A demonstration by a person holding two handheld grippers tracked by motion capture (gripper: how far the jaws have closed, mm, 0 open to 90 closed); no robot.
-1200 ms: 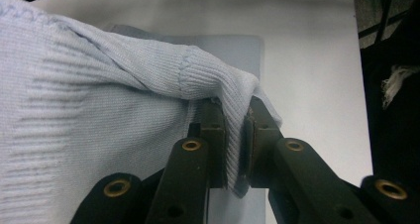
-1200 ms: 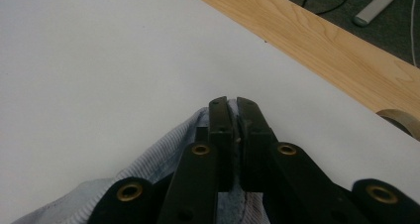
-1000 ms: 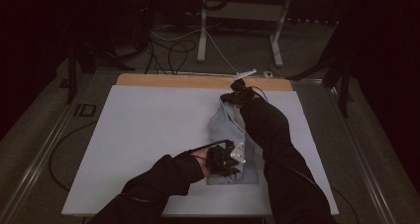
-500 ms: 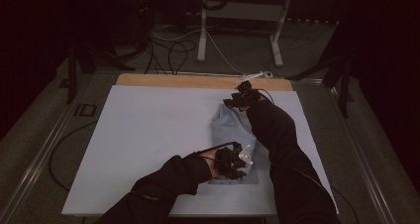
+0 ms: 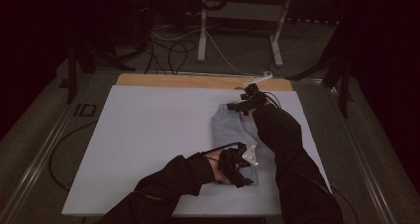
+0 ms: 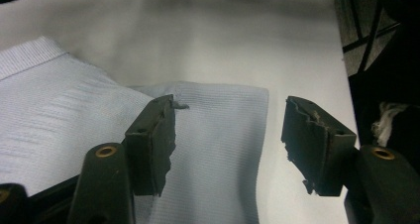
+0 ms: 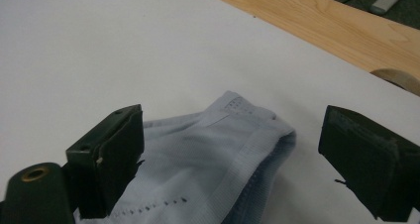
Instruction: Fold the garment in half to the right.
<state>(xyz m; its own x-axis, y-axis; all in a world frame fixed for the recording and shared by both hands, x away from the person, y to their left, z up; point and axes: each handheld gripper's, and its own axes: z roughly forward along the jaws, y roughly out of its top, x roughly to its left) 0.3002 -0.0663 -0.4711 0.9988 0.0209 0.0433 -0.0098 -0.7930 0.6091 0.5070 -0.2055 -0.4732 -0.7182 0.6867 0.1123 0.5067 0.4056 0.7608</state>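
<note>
Two hand-held grippers work at one folded light-blue garment (image 5: 233, 135) lying on the white surface (image 5: 148, 144). Starting at the left, the left hand-held gripper (image 5: 237, 167) sits at the near end of the garment, held by a hand in a dark sleeve (image 5: 168, 184). Its jaws have just been opening and now stand apart; in the left gripper view (image 6: 228, 135) a folded corner of the garment (image 6: 218, 149) lies flat between and under them, with neither pad pressing on it. Beyond that corner the bare surface (image 6: 223, 35) stretches away.

Farther right, the right hand-held gripper (image 5: 242, 104) hovers at the far end of the garment, near the wooden strip (image 5: 188, 80) along the far edge. Its jaws have also just been opening and are wide apart. In the right gripper view (image 7: 233, 159) the hemmed, stitched edge of the garment (image 7: 223, 154) lies loose between them, touching neither pad, and the wooden strip (image 7: 322, 26) runs past the right-hand jaw.
</note>
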